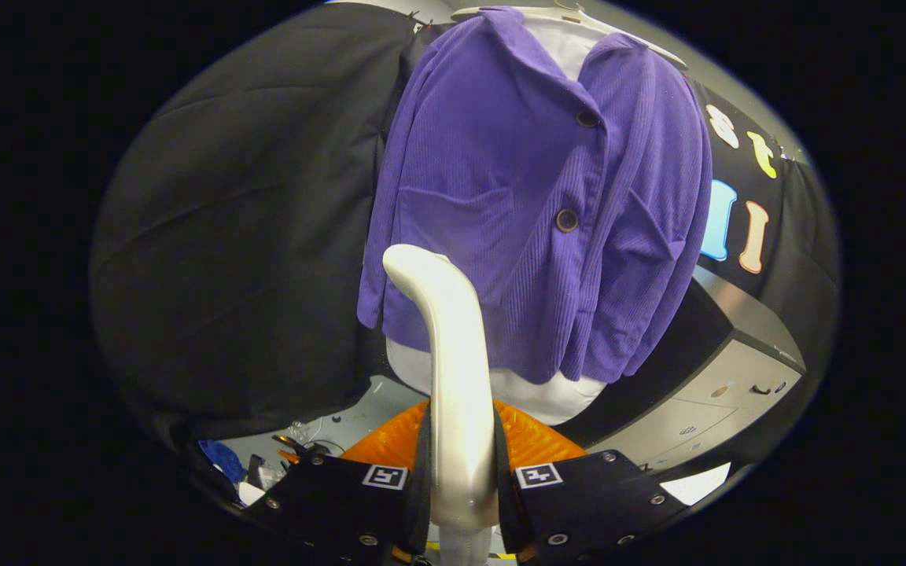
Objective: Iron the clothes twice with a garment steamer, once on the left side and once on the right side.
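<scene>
Steamer [453,369] is clamped upright between both fingers of the tool [461,479]; its curved head is held just before the lower left front of the purple jacket [532,204], hung beyond on a white form [555,397]

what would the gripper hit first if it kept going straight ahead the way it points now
Probably the purple corduroy jacket hanging ahead. The gripper is shut on the white curved garment steamer, whose head leads, so that head would likely touch the jacket's lower front first, near its pocket. Depth is hard to judge here.
</scene>
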